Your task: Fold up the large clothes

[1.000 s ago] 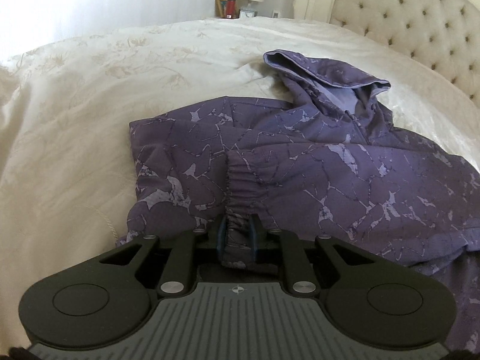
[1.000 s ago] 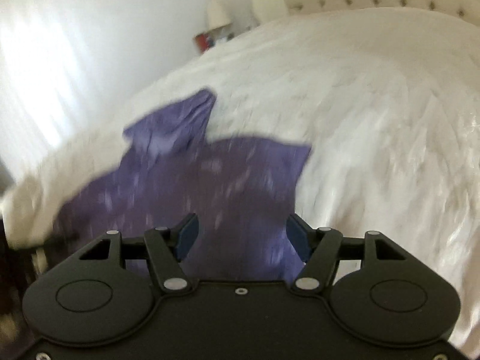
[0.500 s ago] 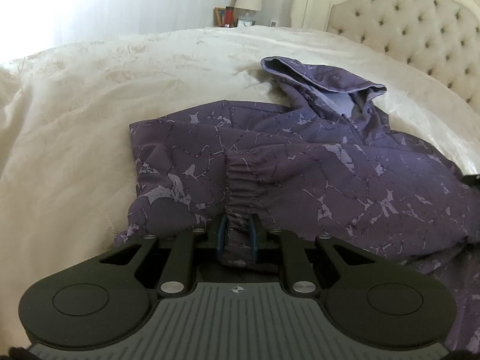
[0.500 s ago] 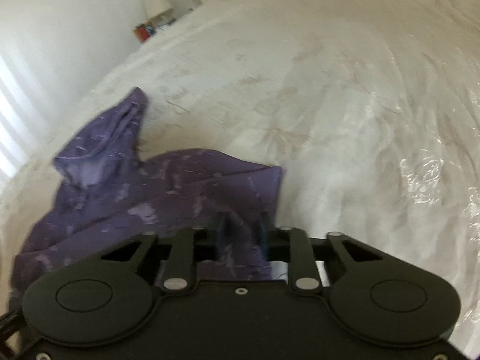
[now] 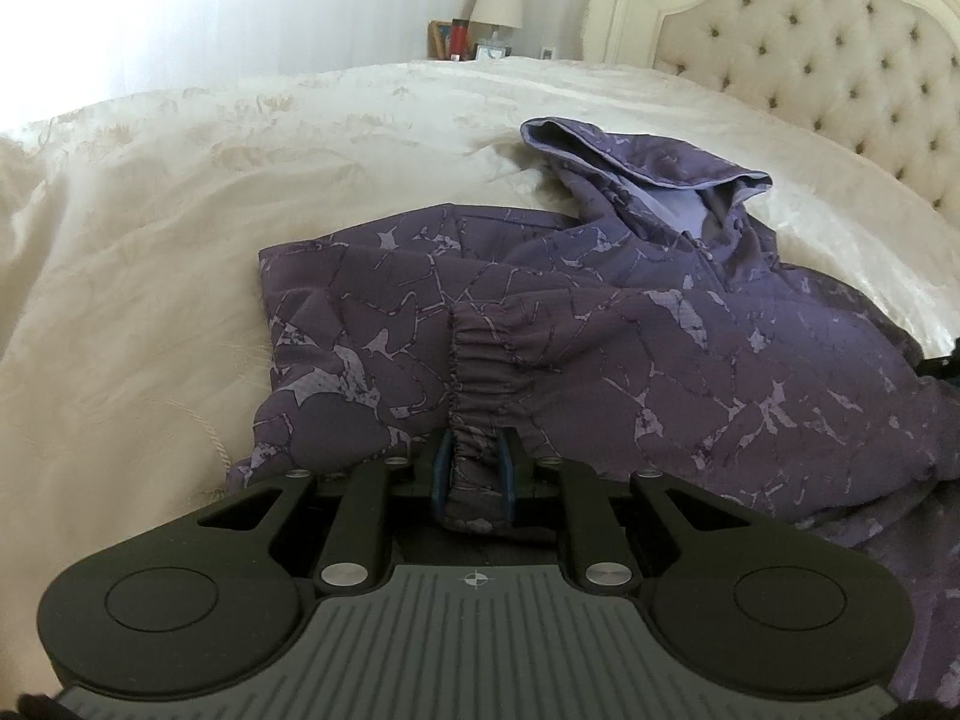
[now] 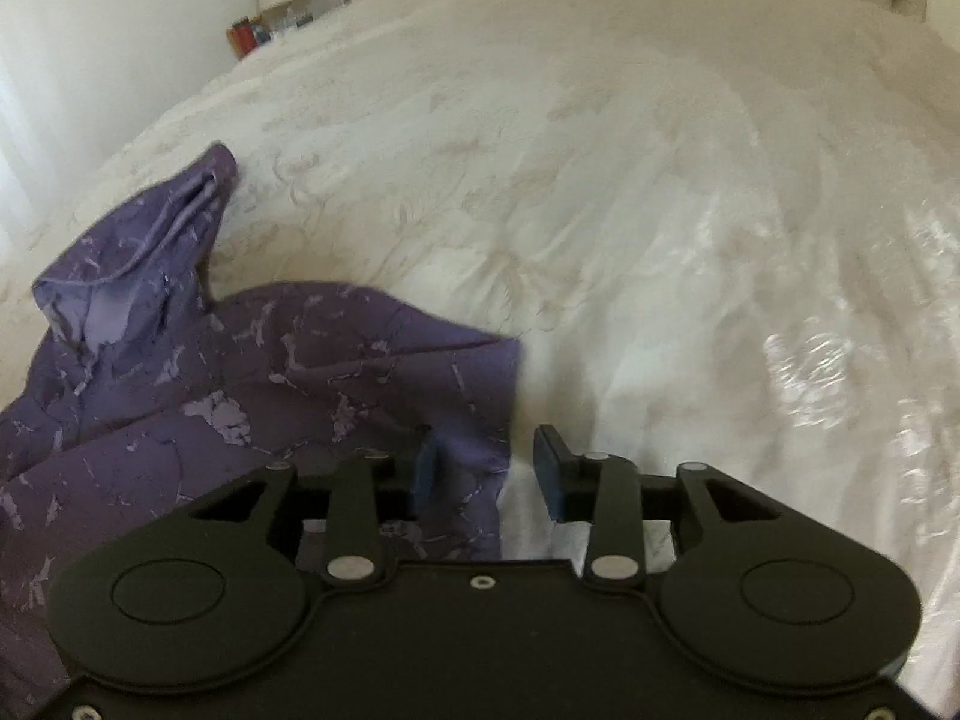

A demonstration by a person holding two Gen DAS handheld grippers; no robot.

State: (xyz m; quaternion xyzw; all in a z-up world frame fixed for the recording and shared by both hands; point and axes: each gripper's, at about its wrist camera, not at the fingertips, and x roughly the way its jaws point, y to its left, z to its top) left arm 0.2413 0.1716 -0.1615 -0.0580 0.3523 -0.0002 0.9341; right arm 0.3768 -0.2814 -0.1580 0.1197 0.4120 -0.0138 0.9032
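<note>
Here the left gripper [image 5: 474, 474] is clamped on the elastic cuff [image 5: 474, 384] of the purple hoodie [image 5: 660, 360] lying on the cream bedspread [image 5: 150, 276], hood [image 5: 648, 180] toward the headboard [image 5: 840, 60]. Only the right view shows the right gripper [image 6: 489, 471] opening, the hoodie's edge between its jaws.

Both wrist cameras overlook the jacket [image 5: 660, 360] closely.
</note>
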